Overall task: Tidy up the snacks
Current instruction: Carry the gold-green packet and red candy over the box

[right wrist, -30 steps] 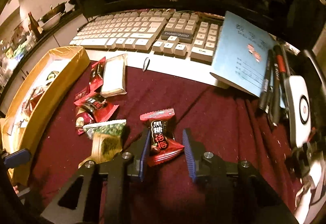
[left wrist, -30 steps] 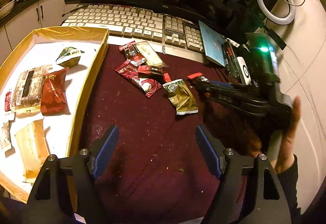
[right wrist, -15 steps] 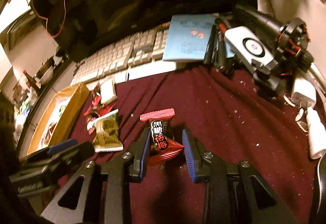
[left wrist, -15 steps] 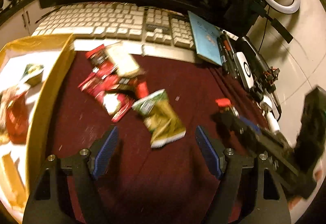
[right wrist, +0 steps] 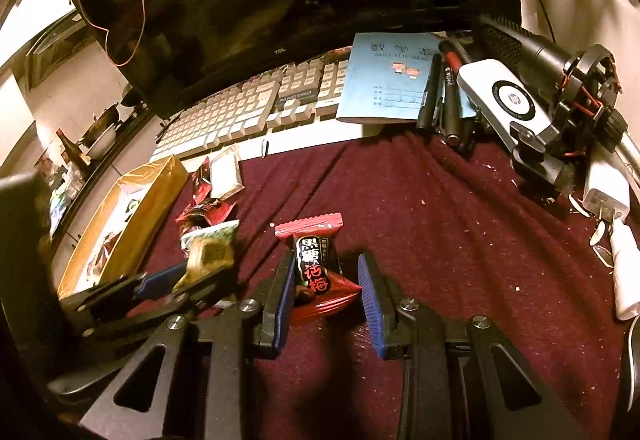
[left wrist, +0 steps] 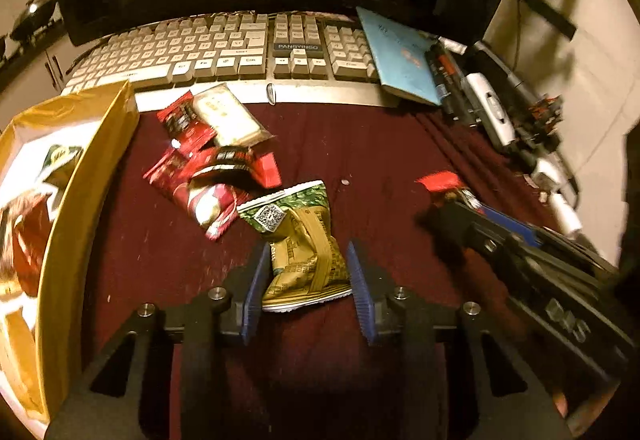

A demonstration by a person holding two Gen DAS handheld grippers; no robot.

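Observation:
My left gripper (left wrist: 306,280) has closed its blue pads onto a green-and-gold snack packet (left wrist: 302,240) lying on the maroon cloth. My right gripper (right wrist: 324,286) is shut on a red plum candy packet (right wrist: 316,268) with black label, held over the cloth; it also shows in the left wrist view (left wrist: 440,183). A heap of red packets (left wrist: 208,175) and a pale cellophane packet (left wrist: 228,115) lie beside the yellow tray (left wrist: 92,167), which holds several snacks. In the right wrist view the left gripper's fingers (right wrist: 160,280) grip the green packet (right wrist: 208,248).
A keyboard (left wrist: 224,51) and monitor stand behind the cloth. A blue notebook (right wrist: 388,79), pens (right wrist: 448,95), a white device (right wrist: 504,99) and a charger (right wrist: 604,195) crowd the right side. The tray (right wrist: 132,220) lies at the left.
My left gripper moved forward to the green-and-gold packet and narrowed its jaws onto it. My right gripper, still holding the red candy packet, pulled back and turned right.

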